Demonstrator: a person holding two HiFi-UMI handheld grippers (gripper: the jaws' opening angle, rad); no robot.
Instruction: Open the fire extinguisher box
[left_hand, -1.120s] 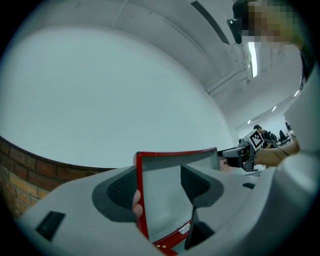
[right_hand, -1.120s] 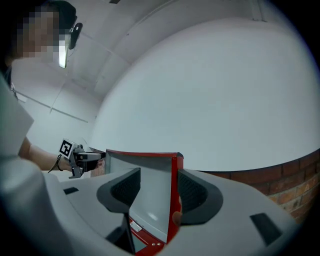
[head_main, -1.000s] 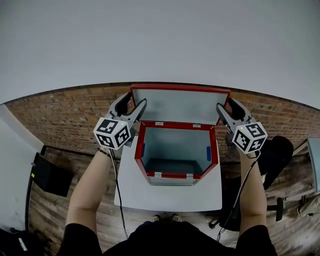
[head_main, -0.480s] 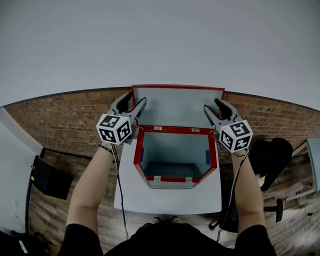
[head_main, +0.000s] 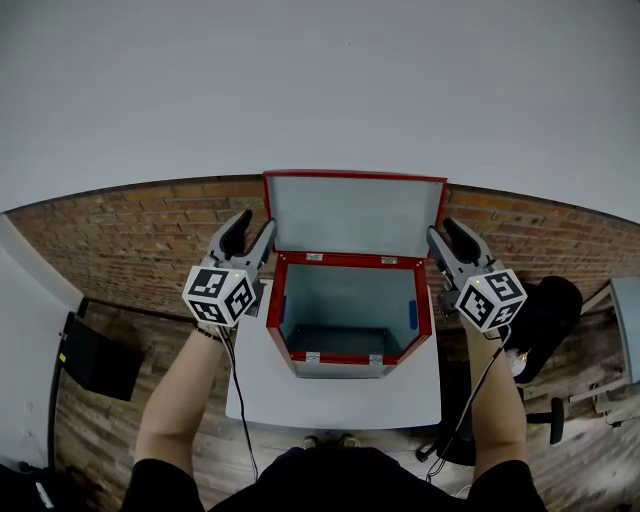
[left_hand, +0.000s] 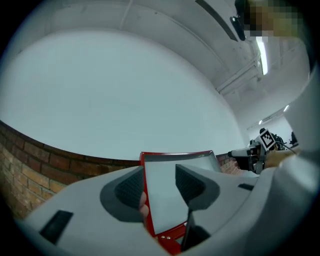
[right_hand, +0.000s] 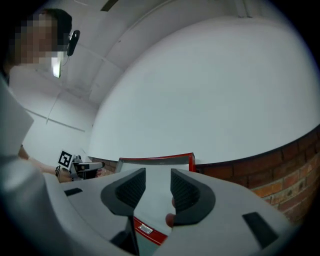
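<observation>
The red fire extinguisher box (head_main: 282, 340) stands on a small white table (head_main: 335, 395), its grey inside bare. Its lid (head_main: 355, 215) is raised upright against the wall. My left gripper (head_main: 245, 232) hovers just left of the lid's lower left corner, jaws closing with nothing pressed between them. My right gripper (head_main: 452, 238) hovers by the lid's right edge, jaws also closing on nothing. In the left gripper view the lid (left_hand: 167, 200) shows beyond my left gripper (left_hand: 158, 181). In the right gripper view the lid (right_hand: 157, 164) lies beyond my right gripper (right_hand: 157, 187).
A brick band (head_main: 130, 235) runs along the wall's foot under white plaster. A black case (head_main: 95, 352) lies on the wooden floor at the left. A black bag (head_main: 548, 310) and a chair base sit at the right, and a cable hangs from each gripper.
Both grippers have drawn down and back from the lid's upper corners toward me. Their jaws stand narrower than before. The lid stays upright and the box open.
</observation>
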